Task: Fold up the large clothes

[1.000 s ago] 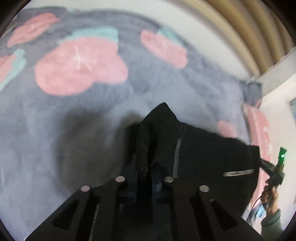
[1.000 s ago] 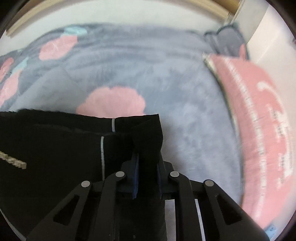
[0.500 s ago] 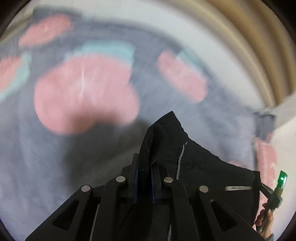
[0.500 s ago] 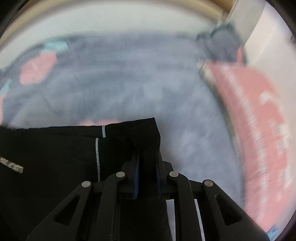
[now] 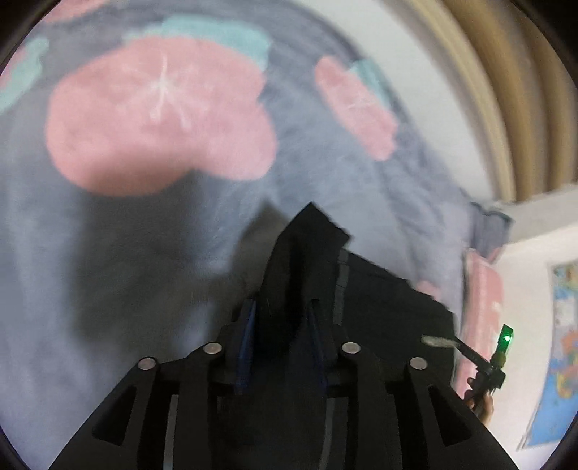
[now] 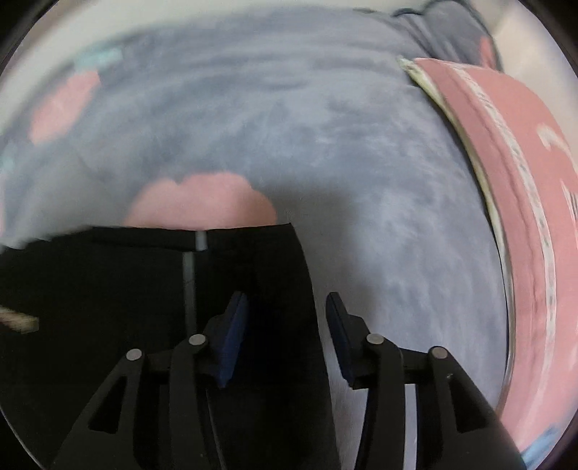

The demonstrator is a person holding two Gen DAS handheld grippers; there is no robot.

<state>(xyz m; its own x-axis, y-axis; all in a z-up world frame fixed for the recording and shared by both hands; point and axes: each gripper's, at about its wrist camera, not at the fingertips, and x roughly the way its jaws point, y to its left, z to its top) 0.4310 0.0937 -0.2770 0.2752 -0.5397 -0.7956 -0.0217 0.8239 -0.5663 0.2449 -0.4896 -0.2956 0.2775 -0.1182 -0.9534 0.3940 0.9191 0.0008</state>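
Observation:
A black garment with thin grey stripes and a small white label lies on a grey blanket with pink and teal patches. In the left wrist view my left gripper has its jaws parted, with a peaked corner of the garment standing loosely between them. In the right wrist view my right gripper is open wide; the garment's right corner lies flat between the fingers, touching none. The right gripper also shows far right in the left wrist view.
A pink pillow lies along the blanket's right side. A grey cushion sits behind it. Beige curtains and a white wall stand beyond the bed, with a coloured poster at the right.
Both grippers were shut on corners of the black garment; now both have opened, the right one wide. The garment's edge has dropped flat onto the blanket.

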